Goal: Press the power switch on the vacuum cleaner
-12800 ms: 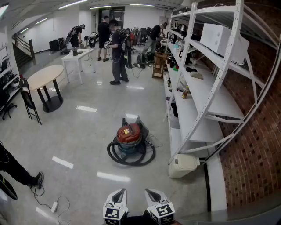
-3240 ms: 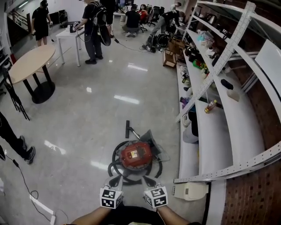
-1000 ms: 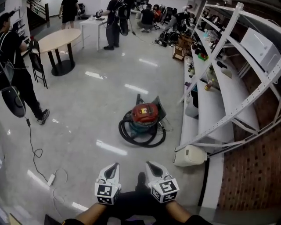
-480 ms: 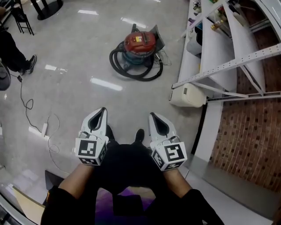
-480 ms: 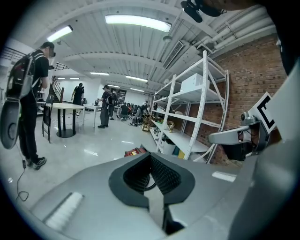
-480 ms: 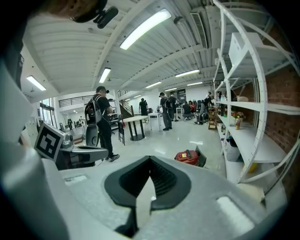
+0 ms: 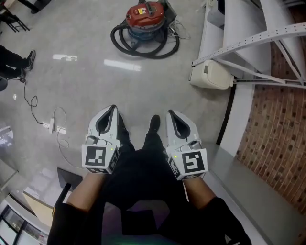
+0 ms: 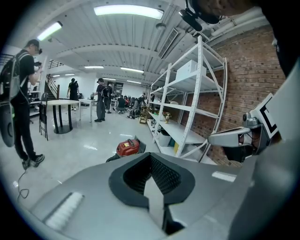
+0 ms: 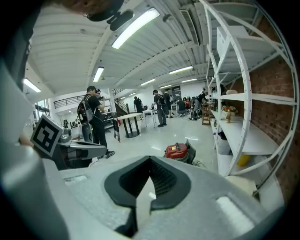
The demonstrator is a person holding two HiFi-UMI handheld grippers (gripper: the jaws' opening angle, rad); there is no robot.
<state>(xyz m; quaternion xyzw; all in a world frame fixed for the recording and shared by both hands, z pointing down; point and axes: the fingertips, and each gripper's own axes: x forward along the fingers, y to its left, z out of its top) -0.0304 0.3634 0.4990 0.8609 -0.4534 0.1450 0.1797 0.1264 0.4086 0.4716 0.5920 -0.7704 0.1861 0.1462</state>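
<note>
The vacuum cleaner (image 7: 147, 13), a red-lidded canister ringed by a coiled black hose, stands on the floor at the top of the head view, well away from both grippers. My left gripper (image 7: 112, 109) and right gripper (image 7: 171, 114) are held low and close to my body, side by side, both shut with nothing in them. Seen along the left gripper (image 8: 151, 159), the vacuum cleaner (image 8: 127, 146) lies far beyond the jaws. It is just as distant from the right gripper (image 9: 150, 163), where the vacuum cleaner (image 9: 177, 151) sits near the rack.
A white shelving rack (image 7: 248, 40) runs along the brick wall on the right, with a cream bin (image 7: 210, 75) at its foot. A power strip with cable (image 7: 55, 127) lies on the floor left. A bystander's shoe (image 7: 27, 60) is at far left. People stand around tables (image 8: 63, 103) beyond.
The head view has tipped further down, so the vacuum cleaner has slid to the top edge. Both grippers stay shut and close to my body; I stand farther from the vacuum than 3 seconds ago.
</note>
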